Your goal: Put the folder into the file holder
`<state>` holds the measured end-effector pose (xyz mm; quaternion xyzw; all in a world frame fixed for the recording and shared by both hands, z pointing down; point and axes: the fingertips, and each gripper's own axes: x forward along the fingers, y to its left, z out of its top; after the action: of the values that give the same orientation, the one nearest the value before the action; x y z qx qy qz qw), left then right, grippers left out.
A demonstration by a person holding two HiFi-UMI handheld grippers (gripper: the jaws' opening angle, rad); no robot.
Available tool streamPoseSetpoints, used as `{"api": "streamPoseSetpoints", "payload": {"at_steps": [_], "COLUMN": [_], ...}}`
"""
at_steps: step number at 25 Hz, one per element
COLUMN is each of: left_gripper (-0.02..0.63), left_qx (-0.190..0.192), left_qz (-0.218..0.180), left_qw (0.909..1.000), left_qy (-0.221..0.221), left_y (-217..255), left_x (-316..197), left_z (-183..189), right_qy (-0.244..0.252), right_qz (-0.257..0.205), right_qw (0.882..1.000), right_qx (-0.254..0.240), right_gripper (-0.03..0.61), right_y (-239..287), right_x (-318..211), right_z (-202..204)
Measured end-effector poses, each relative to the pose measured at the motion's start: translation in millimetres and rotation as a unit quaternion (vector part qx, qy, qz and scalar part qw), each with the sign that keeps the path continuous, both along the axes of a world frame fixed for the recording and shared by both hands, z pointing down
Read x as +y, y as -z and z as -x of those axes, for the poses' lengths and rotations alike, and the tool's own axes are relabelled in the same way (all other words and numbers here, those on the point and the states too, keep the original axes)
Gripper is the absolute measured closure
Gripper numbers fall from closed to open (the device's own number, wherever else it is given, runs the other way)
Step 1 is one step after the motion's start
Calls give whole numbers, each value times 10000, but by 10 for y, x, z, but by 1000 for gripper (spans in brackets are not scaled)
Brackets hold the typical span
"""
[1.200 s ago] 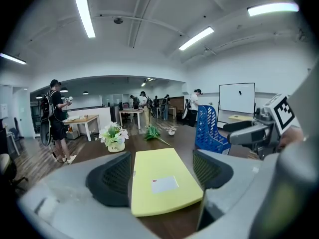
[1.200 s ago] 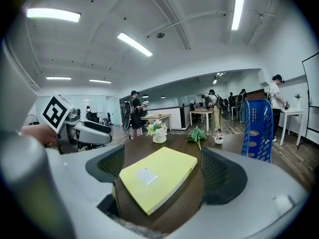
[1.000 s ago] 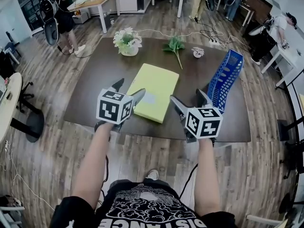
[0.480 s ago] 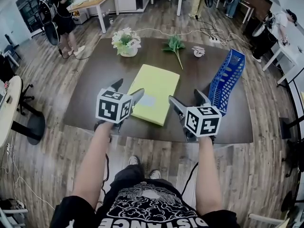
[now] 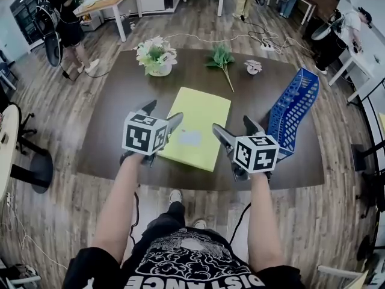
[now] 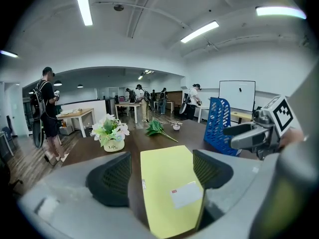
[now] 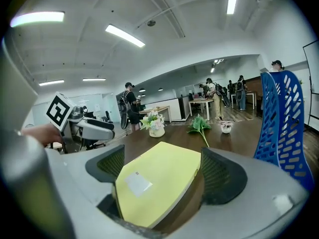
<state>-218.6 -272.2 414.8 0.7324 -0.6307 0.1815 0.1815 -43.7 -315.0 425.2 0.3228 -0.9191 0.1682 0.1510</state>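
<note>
A yellow folder (image 5: 195,128) with a white label lies flat on the dark brown table (image 5: 114,107). A blue mesh file holder (image 5: 292,116) stands to its right, near the table's right end. My left gripper (image 5: 161,114) hovers open over the folder's near left edge. At the folder's near right corner, between folder and holder, my right gripper (image 5: 233,127) is open too. In the left gripper view the folder (image 6: 169,188) shows between the open jaws, the file holder (image 6: 219,123) beyond. The right gripper view frames the folder (image 7: 154,183) likewise, with the file holder (image 7: 281,123) at right.
A white pot of flowers (image 5: 155,56), a green leafy sprig (image 5: 221,59) and a small white ornament (image 5: 252,67) sit along the table's far side. People and desks stand in the background, with a cable and power strip (image 5: 267,44) on the wood floor.
The person has stepped closer to the table, so both grippers now reach a little further over its front edge. Both stay open; the folder has not moved.
</note>
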Motion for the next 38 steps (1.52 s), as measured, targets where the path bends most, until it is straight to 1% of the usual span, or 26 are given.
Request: {"api": "streamPoseSetpoints", "payload": {"at_steps": [5, 10, 17, 20, 23, 26, 30, 35, 38], "left_gripper": [222, 222, 222, 222, 222, 222, 222, 222, 222], "left_qx": [107, 239, 513, 711, 821, 938, 1154, 1453, 1656], "left_qz": [204, 489, 975, 1221, 1444, 1566, 1809, 2027, 2142], "left_qw": [9997, 9980, 9924, 9881, 9834, 9795, 9718, 9620, 9554], "left_qy": [-128, -311, -546, -606, -728, -855, -977, -1110, -1178], "left_y": [-196, -485, -925, -1103, -1258, -1338, -1525, -1678, -1729], "left_x": [-238, -475, -770, -888, -986, -1072, -1134, -1215, -1257], "left_z": [182, 272, 366, 421, 446, 445, 439, 398, 361], "right_qy": [-136, -300, -471, -483, -572, -656, -796, -907, -875], "right_qz": [259, 571, 1054, 1299, 1498, 1630, 1809, 2155, 2408], "right_qw": [9995, 9978, 9926, 9894, 9857, 9827, 9784, 9705, 9650], "right_qx": [69, 155, 383, 435, 517, 581, 608, 589, 560], "right_gripper": [112, 114, 113, 112, 114, 114, 114, 114, 114], "right_y": [-230, -525, -965, -1127, -1249, -1340, -1457, -1627, -1708], "right_x": [-187, -433, -599, -675, -749, -818, -906, -945, -935], "right_z": [137, 185, 262, 355, 388, 402, 407, 398, 445]}}
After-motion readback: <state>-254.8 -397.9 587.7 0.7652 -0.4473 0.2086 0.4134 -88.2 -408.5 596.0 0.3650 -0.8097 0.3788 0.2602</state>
